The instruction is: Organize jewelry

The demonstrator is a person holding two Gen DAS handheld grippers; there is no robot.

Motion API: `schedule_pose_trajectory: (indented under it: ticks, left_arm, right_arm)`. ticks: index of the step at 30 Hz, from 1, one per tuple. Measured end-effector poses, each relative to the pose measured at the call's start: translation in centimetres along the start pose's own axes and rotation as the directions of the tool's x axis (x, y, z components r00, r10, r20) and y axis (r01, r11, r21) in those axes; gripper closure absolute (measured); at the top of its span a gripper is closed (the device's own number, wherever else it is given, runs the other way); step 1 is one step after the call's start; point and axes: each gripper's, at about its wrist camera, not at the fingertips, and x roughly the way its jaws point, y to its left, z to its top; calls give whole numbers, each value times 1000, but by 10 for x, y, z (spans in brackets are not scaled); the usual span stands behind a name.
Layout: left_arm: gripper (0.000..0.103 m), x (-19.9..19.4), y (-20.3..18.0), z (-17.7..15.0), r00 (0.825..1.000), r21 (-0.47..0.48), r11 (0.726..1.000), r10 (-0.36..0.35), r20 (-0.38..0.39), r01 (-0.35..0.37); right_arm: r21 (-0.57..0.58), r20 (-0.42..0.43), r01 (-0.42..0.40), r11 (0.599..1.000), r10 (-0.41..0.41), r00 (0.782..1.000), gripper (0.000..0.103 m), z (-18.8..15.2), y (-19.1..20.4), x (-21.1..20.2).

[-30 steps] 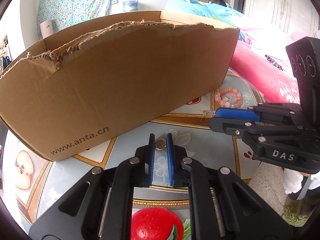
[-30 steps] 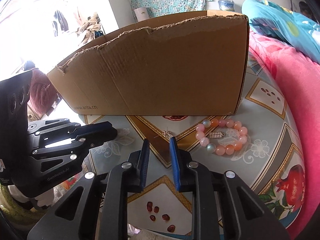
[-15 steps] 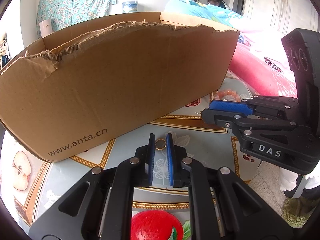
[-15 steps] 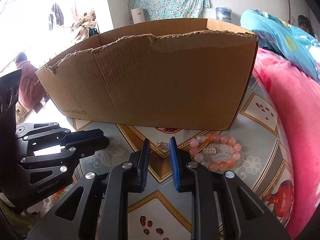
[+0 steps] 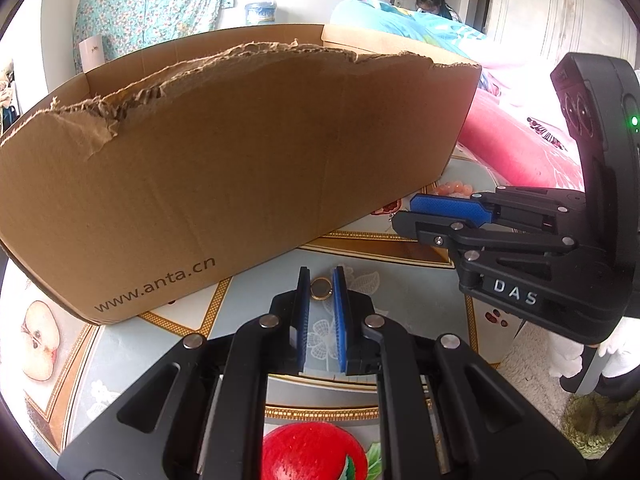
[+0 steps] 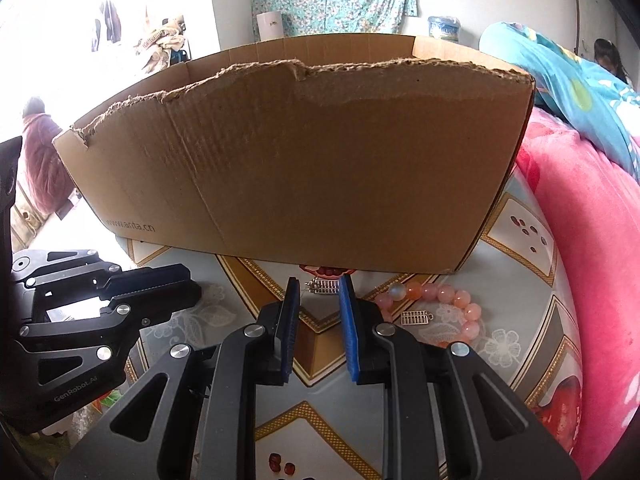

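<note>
While the cardboard box stands on the table, the left gripper brackets a gold ring before the box, jaws parted. The right gripper, likewise parted, frames a silver charm below the box; a bead bracelet lies beside it.

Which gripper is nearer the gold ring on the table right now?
Left. The left gripper has the gold ring between its open fingertips. The right gripper is off to the side, lined up on a small silver charm near the cardboard box.
</note>
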Motion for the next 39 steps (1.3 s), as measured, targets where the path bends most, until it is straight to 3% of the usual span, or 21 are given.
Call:
schedule_pose_trajectory:
  ticks: [6,10,17,21,24,28,30,39]
  left_arm:
    - [93,0,0,0,1000,-1,1000,0,0,0]
    - [93,0,0,0,1000,0,1000,1,0,-1]
    - [93,0,0,1,1000,-4,1000,1,2,-1]
    - [93,0,0,1,1000,-3,1000,1,3,-1]
    - [93,0,1,1,1000,-3,1000,0,2,0]
    - [93,0,1,0,1000,-3,1000,0,3,0]
    - [93,0,1,0,1000,-4,1000,0,3,0]
    - [93,1,3,2,1000,-16,1000,-7,9,7]
  right_arm:
    - [18,-13,0,1000,0,1000,81,6,-6,6]
    - [34,-4,-18,999,18,1000,68,12,-10,6]
    - [64,-11,-19,998,19,1000,68,11,-10,11]
    - [53,3,19,998,-19,1000,68,11,-2,15]
    - [27,14,67,997,-67,998,75,7,5,16]
    - [31,10,57,998,-57,998,88,8,3,17]
    - [36,4,48,998,-48,999,89,9,1,17]
    - [160,-6,-114,981,116,993,99,11,-25,17]
